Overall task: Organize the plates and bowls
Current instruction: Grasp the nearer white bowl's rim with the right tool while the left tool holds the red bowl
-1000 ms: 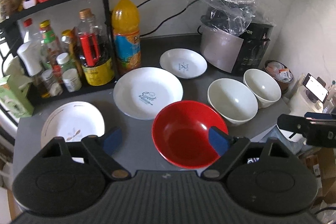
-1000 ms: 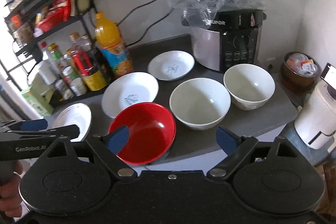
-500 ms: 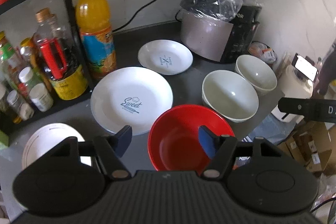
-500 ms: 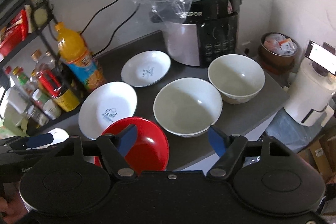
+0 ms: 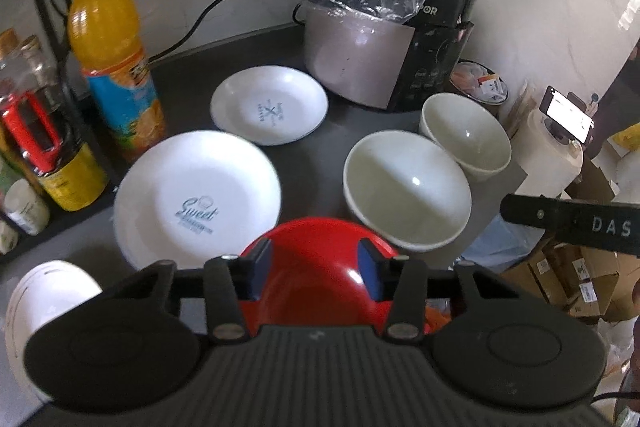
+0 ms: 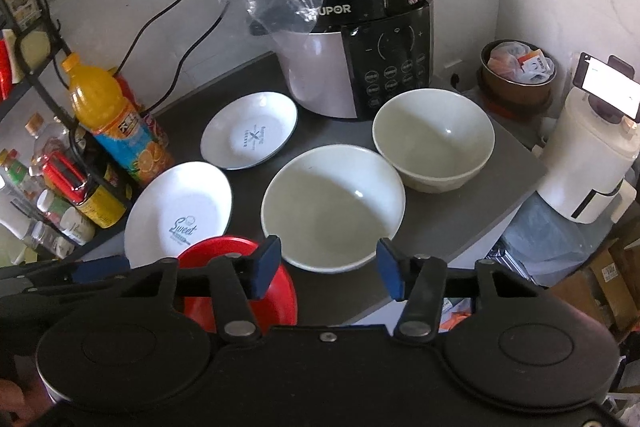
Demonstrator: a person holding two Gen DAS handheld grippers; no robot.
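Both sets of fingers closing on nothing, left gripper (image 5: pixel 316 267) over red bowl (image 5: pixel 320 267) at counter (image 6: pixel 440 219) edge, right gripper (image 6: pixel 328 267) near big white bowl (image 6: pixel 332 203); risk: nudging either off.

Large plate (image 6: pixel 178 213): "Sweet"; cooker (image 6: pixel 372 39): "SUPOR", plus and minus signs; right gripper (image 5: pixel 572 221) arm: "DAS"; small plate (image 6: pixel 250 135) print illegible

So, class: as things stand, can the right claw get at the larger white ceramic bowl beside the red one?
Probably yes. The right claw, jaws closing with nothing between them, hangs just over the larger white ceramic bowl; nothing lies between.
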